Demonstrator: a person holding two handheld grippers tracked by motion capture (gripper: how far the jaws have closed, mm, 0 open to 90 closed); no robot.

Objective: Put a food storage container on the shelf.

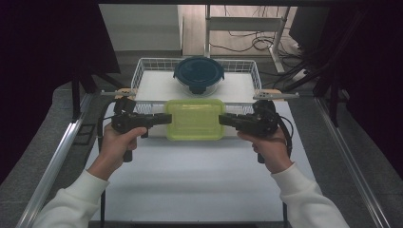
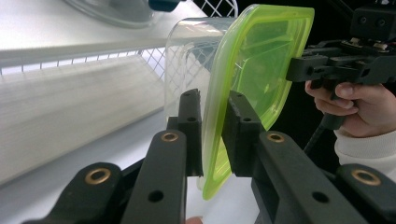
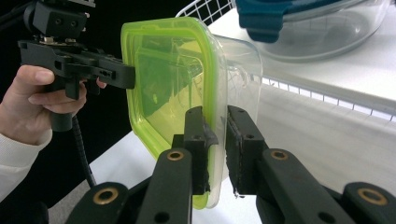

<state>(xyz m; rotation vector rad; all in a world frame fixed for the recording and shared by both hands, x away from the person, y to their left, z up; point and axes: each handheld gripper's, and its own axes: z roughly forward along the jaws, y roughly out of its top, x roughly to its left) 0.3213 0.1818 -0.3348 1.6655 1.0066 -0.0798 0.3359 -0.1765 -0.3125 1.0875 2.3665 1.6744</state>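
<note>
Both grippers hold the green-lidded container level

Left gripper [image 1: 164, 118] and right gripper [image 1: 224, 119] have jaws clamped on its 2 short ends, container [image 1: 195, 119] lengthwise between them, basket [image 1: 142, 66] just beyond.

White sleeves [image 1: 76, 194], black brass-riveted claws [image 2: 212, 135].
</note>
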